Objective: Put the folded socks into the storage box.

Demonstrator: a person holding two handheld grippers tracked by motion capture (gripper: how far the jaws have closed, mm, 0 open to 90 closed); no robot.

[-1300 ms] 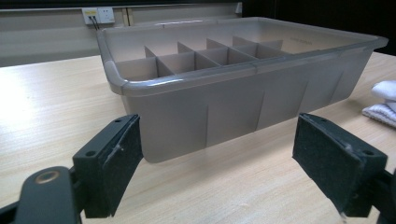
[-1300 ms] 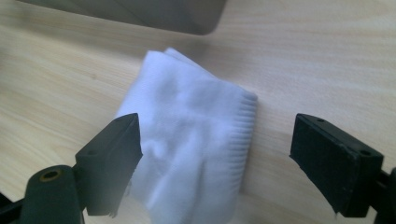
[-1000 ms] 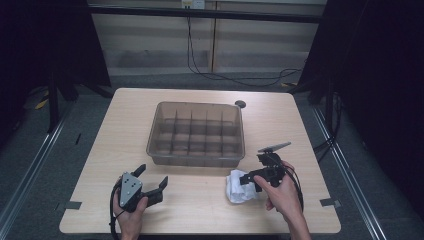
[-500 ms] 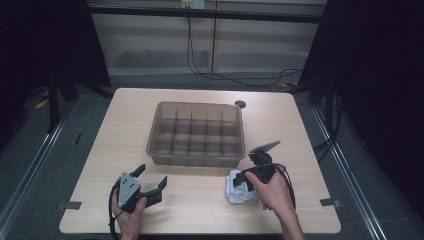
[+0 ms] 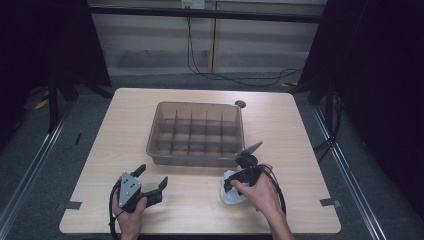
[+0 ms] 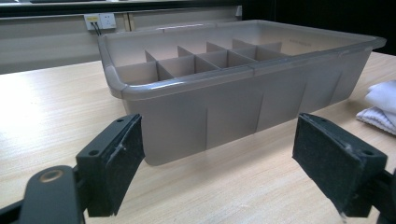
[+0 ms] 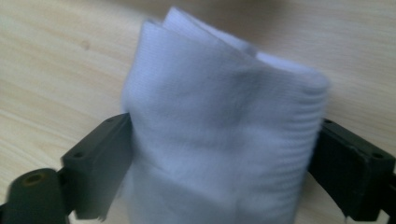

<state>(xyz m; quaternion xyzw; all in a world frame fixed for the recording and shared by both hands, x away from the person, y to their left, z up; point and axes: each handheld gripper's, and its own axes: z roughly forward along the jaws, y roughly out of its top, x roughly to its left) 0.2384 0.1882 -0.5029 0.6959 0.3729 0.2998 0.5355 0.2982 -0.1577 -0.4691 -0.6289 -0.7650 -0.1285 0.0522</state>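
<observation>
Lighting: counter (image 5: 200,200) evenly bright, surroundings dark, shadows soft. High view grainy; white cloth (image 7: 219,140) close-up blurred.

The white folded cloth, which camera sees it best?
The right gripper view: the white folded cloth sits close up between the right gripper's open jaws. The high view shows it small; the left gripper view catches its edge.

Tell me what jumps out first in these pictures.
A grey divided bin sits mid-table, its compartments bare. Just in front of its right corner lies a folded white cloth, with the right gripper down over it, fingers wide on either side. The left gripper waits open at the near left.
</observation>
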